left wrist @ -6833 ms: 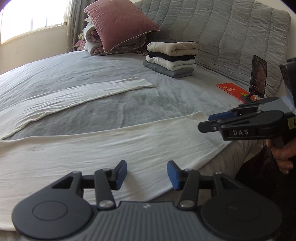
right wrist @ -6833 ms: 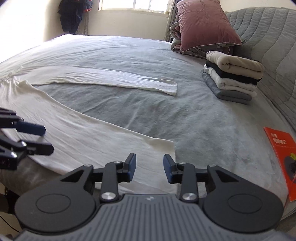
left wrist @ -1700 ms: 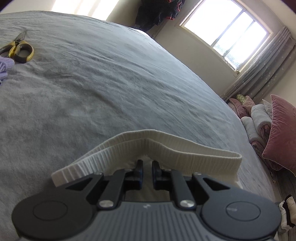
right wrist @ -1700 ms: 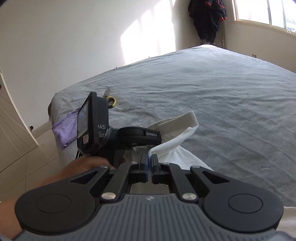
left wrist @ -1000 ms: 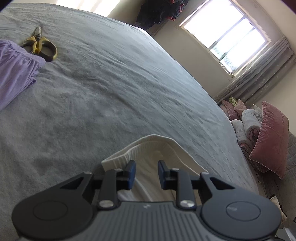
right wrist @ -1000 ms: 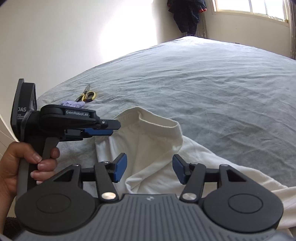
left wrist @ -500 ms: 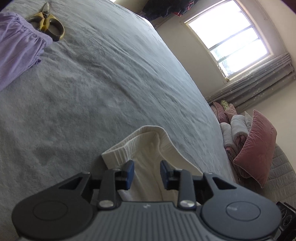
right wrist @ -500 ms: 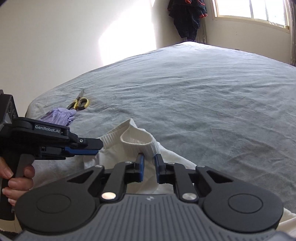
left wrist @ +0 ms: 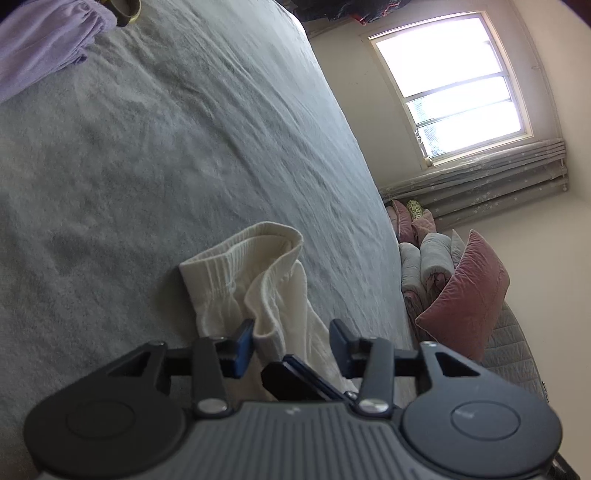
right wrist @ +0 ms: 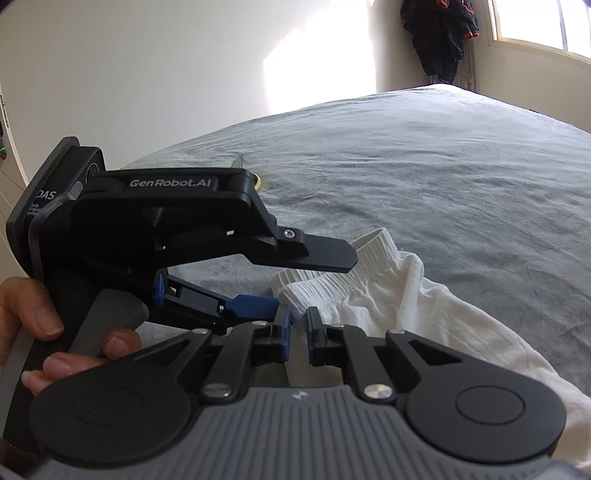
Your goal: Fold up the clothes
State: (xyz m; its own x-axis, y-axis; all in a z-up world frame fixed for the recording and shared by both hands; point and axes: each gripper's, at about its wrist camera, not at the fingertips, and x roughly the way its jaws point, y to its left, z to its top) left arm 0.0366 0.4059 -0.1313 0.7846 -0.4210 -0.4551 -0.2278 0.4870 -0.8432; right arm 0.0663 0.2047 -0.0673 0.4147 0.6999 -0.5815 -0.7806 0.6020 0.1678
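Observation:
A cream-white garment [left wrist: 255,284] with a ribbed waistband lies bunched on the grey bed [left wrist: 184,155]. My left gripper [left wrist: 291,341] is open, and the waistband edge rises between its fingers. In the right wrist view the garment [right wrist: 388,291] spreads to the right. My right gripper [right wrist: 298,332] is nearly shut, with the waistband's near edge at its tips; whether it pinches cloth is not clear. The left gripper [right wrist: 295,277] shows there too, open, its fingers above and below the waistband.
A purple cloth [left wrist: 40,48] and yellow-handled scissors [left wrist: 125,11] lie at the bed's far left corner. A pink pillow [left wrist: 465,291] and rolled bedding [left wrist: 424,262] sit by the headboard. A window [left wrist: 450,88] is beyond.
The left gripper has opened wider and closed in on the right gripper at the waistband. The waistband has bunched up more. The right gripper stays nearly shut.

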